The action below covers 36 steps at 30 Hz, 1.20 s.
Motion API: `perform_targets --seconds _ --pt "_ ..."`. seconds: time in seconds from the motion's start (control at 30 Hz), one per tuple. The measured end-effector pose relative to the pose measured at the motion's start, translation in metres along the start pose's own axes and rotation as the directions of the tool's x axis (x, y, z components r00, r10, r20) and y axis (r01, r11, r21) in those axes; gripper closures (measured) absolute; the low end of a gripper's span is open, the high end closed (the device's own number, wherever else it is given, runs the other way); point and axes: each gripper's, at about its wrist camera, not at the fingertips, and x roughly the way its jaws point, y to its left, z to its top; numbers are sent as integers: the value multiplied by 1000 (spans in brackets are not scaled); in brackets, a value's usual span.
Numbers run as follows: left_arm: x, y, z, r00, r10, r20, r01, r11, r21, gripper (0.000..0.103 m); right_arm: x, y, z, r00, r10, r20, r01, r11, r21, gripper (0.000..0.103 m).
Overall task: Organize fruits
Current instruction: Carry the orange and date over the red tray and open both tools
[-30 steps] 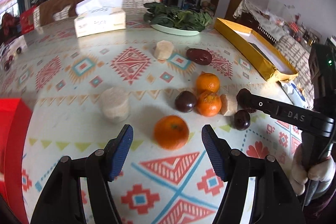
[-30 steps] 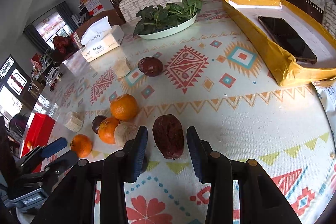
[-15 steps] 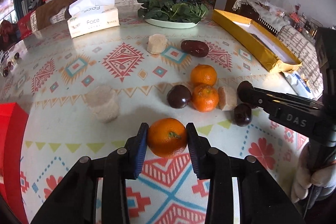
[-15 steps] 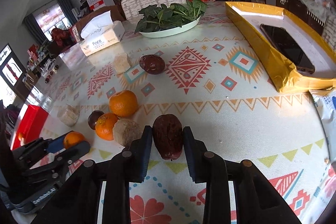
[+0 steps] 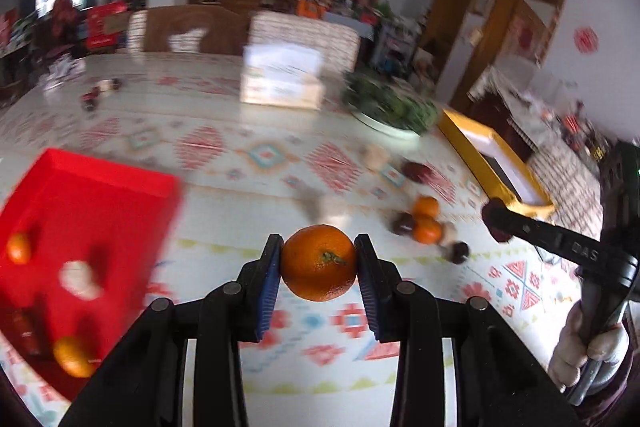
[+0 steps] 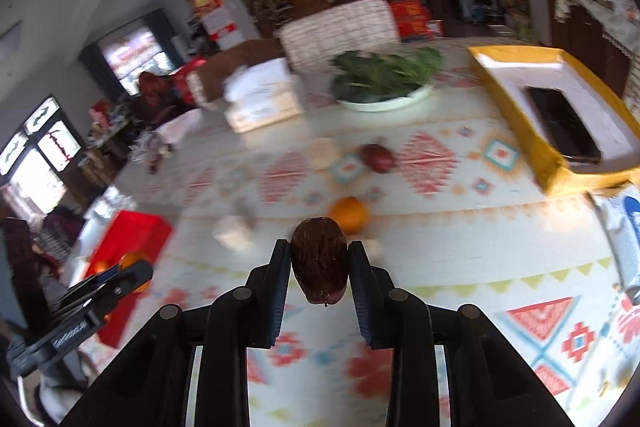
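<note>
At far left we see the red tray [image 5: 100, 187] holding two oranges [image 5: 18, 247], a pale piece and a dark fruit. Our left gripper [image 5: 318, 259] pinches an orange [image 5: 318, 263] between its blue pads, clear of the table [image 5: 240, 219], just right of the tray. Further right, loose fruit [image 5: 424, 223] lies in a cluster on the cloth. Our right gripper [image 6: 320, 263] clamps a dark red fruit [image 6: 319, 263] between its pads, above the table, with one orange lying just beyond it. At far right sits the yellow box [image 6: 548, 163].
</note>
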Motion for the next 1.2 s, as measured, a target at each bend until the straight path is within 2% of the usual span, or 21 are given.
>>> perform_targets --seconds 0.13,0.27,0.47,0.57,0.73,1.03,1.2 --pt "-26 58 10 996 86 19 -85 994 -73 68 6 41 6 993 115 -38 -115 993 -13 71" --pt "-40 108 16 983 180 30 -175 977 -120 68 33 92 11 967 229 -107 -232 973 -16 71" --pt "-29 184 15 963 266 -33 -267 940 -210 68 90 175 2 932 284 -226 -308 948 -79 71" --pt "-22 209 13 954 293 -64 -300 924 -237 68 119 211 -5 914 289 -285 -331 937 -112 71" --pt "-14 232 9 950 297 -97 -312 912 -266 67 169 256 -18 901 248 -355 -323 931 -170 71" --pt "-16 244 6 955 285 -86 -298 911 -287 66 216 283 -31 896 191 -401 -291 934 -205 70" --pt "-26 244 8 956 288 -56 -291 905 -310 49 213 287 -34 906 180 -384 -282 932 -229 66"
